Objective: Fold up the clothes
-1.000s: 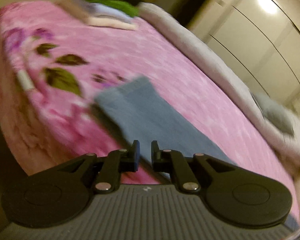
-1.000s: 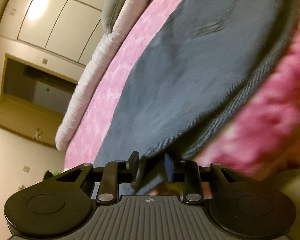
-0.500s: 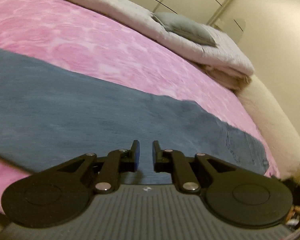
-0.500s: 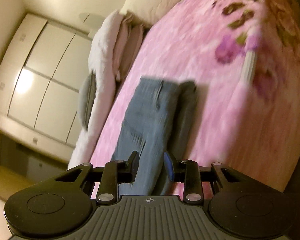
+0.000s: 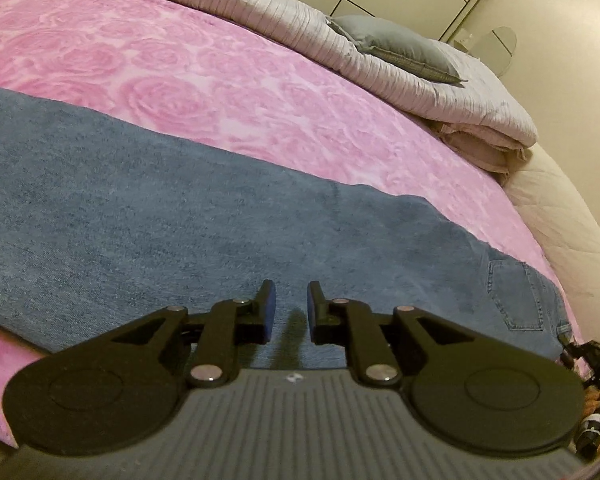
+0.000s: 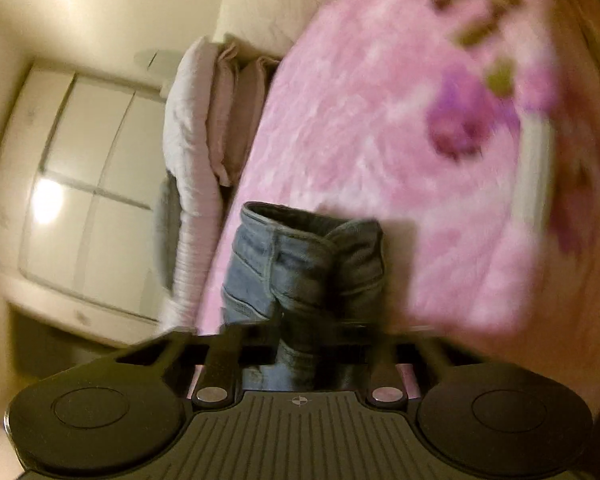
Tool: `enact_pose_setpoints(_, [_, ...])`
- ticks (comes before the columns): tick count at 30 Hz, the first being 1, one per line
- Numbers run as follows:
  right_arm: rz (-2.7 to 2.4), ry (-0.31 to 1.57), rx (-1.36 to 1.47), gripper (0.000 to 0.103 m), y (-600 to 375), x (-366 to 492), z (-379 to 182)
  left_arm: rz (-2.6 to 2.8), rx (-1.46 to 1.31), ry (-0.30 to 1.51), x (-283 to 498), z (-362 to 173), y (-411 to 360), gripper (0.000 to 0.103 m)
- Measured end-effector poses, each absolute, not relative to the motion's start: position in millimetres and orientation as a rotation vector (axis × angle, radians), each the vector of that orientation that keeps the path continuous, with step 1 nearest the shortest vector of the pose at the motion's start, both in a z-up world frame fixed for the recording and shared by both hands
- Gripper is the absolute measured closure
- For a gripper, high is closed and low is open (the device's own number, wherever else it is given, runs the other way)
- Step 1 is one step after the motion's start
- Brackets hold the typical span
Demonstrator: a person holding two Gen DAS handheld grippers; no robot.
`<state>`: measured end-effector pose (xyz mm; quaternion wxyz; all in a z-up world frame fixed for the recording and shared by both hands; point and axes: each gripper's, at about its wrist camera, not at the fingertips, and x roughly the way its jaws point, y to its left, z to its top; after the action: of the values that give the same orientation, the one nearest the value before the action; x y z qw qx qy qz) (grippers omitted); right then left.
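My left black two-finger gripper (image 5: 291,306) tilts downward, its blue-padded fingers (image 5: 269,300) parted by a narrow gap with nothing pinched between them, the tips hovering just above the folded blue denim jeans (image 5: 180,216). My right black two-finger gripper (image 6: 300,332) is rolled over to one side and blurred, its jaws clamped tight on a bunched end of the denim, fabric filling the space between the fingers.
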<state>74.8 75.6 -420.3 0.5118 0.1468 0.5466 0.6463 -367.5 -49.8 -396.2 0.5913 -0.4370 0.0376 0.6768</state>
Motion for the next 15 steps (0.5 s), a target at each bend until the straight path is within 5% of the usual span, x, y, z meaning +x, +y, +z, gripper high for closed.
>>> enact_pose_setpoints(4, [1.670, 1.146, 0.333, 0.099, 54.8, 72.2, -384.8, 1.595, -0.983, 0.146, -368.6, -396.0, -52.5, 0.092])
enact_pose_setpoints(10, [1.475, 1.243, 0.204, 0.099, 62.0, 83.3, -435.0, 1.596, -0.989, 0.173, -375.1, -403.7, -57.2, 0.092])
enact_pose_setpoints(15, [1.493, 1.030, 0.030, 0.092, 56.1, 56.6, -411.2, 1.627, -0.974, 0.175, -381.6, -401.0, -62.4, 0.092])
